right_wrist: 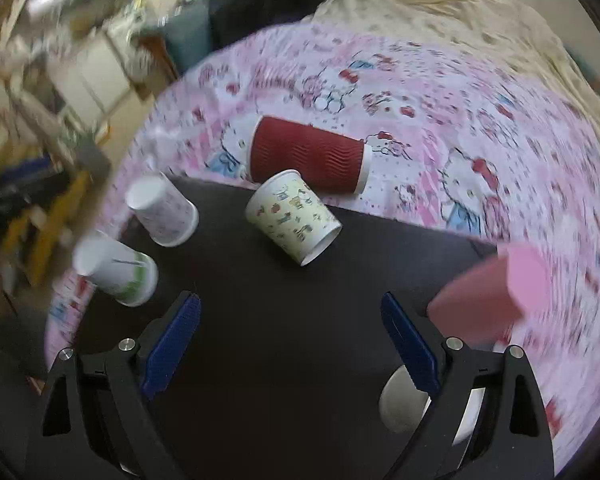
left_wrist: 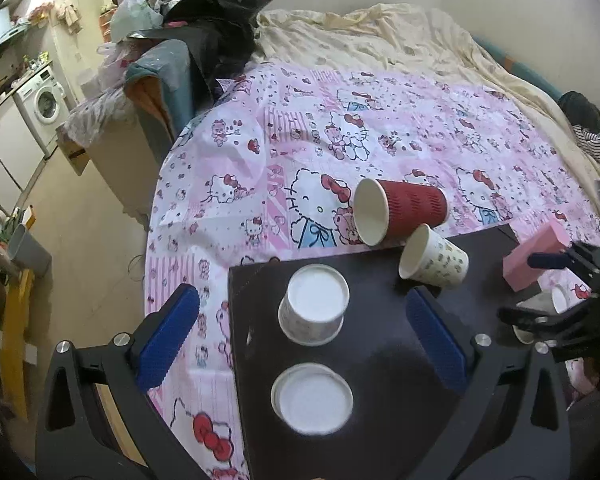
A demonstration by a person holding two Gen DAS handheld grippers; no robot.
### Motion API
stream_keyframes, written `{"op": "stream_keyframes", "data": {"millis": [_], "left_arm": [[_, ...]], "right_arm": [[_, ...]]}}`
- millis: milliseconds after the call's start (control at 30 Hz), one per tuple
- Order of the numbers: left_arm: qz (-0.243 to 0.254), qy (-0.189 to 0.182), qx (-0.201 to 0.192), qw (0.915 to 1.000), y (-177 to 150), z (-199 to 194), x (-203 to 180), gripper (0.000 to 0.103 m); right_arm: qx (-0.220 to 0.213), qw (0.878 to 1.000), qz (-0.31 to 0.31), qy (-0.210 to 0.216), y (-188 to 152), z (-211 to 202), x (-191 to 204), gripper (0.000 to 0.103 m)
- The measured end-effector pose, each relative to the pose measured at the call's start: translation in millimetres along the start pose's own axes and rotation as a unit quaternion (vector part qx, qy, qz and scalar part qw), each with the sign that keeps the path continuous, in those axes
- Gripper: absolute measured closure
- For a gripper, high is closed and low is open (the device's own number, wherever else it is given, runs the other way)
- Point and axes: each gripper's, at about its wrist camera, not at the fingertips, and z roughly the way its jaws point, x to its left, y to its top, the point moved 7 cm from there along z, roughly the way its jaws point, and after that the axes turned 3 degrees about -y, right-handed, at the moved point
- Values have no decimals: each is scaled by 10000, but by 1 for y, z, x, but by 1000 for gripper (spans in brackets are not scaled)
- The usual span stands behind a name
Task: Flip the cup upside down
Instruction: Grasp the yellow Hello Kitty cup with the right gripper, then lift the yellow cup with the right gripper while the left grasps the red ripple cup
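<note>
On a dark board atop a cartoon-print cloth, two paper cups stand inverted beneath the left gripper, its jaws spread and empty. Two more cups lie tipped. The right gripper, likewise spread, half hides another cup; its view blurs at the edges.

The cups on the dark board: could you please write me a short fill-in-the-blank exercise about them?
1. The red ribbed cup lies on its ____.
2. The two white cups nearest the left hand-held gripper stand with their bottoms facing ____.
3. The box at the board's corner is ____ in colour.

Missing words: side; up; pink
</note>
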Motion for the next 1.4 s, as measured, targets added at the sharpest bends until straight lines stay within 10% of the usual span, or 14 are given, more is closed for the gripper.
{"op": "stream_keyframes", "data": {"millis": [233,467,567,633,1100,1233,1400], "left_arm": [[-390,-243,336,9984,0,30,11,1],[-310,-150,437,9985,-3,38,14,1],[-362,-84,488,9981,-5,40,17,1],[-377,-30,515,9980,-7,41,18,1],[371,-384,986,9937,25,59,-42,1],[1722,-612,1446,9725,49,90,-83,1],[3739,-261,1757,9103,57,127,-127,1]], "right_arm": [[1329,9813,-1317,-456,19,77,6,9],[1810,9595,-2080,-576,34,118,14,9],[1847,9599,-2057,-474,37,127,16,25],[1905,9602,-2015,-351,35,130,17,41],[1053,9912,546,595,-59,18,12,42],[1048,9878,784,844,-92,5,16,42],[1046,9842,1066,946,-109,1,11,42]]}}
